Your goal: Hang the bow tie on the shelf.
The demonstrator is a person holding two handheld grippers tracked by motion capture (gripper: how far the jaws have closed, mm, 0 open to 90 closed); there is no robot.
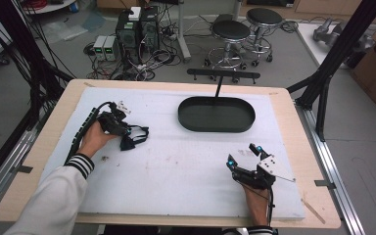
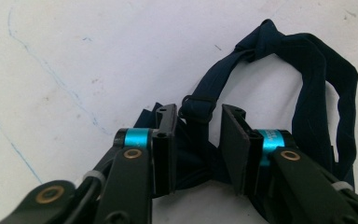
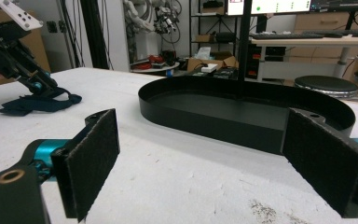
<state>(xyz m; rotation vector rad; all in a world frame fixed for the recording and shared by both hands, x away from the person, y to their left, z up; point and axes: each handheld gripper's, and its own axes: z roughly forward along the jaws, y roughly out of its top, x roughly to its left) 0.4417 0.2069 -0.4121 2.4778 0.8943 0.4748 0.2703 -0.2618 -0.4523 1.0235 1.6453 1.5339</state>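
Grasp step: the left claw stands partly spread around the dark blue strap at the surface's left (pads not pressing); next, pinch and lift. The right claw waits spread.

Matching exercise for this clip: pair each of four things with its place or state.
Things:
1. dark blue bow tie
2. black oval tray
3. left hand-held gripper
4. right hand-held gripper

Places or states:
A. jaws wide apart, nothing between them
B. far middle of the white mat, nothing in it
C. lying on the mat at the left
D. jaws astride the dark cloth

Pairs: 1-C, 2-B, 3-D, 4-A
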